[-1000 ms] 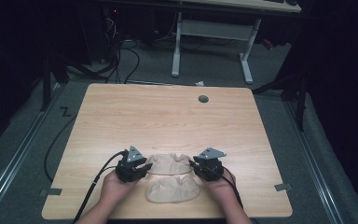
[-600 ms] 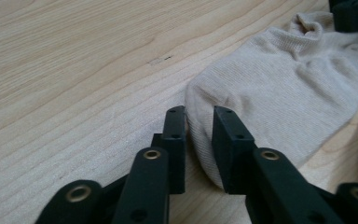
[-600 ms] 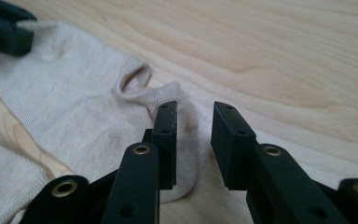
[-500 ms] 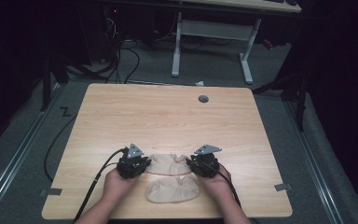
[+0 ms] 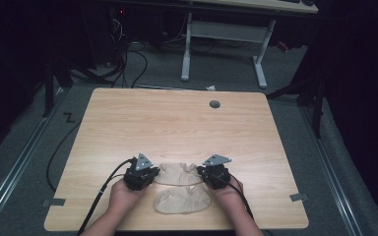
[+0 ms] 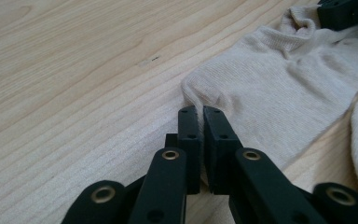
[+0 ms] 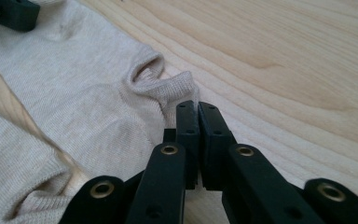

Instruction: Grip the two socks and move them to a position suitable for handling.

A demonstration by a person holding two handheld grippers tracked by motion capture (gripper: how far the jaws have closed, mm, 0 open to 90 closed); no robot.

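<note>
Two tongs (image 5: 153, 173) (image 5: 200, 171), two socks (image 5: 178, 173) (image 5: 183, 200).

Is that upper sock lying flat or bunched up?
Mostly flat: the upper sock lies spread on the table, puckered only at its pinched ends.

Left tool (image 5: 153, 173) clamped, right tool (image 5: 203, 173) clamped

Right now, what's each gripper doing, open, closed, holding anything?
Left gripper: closed, pinching one end of the far sock.
Right gripper: closed, pinching that sock's other end.
</note>
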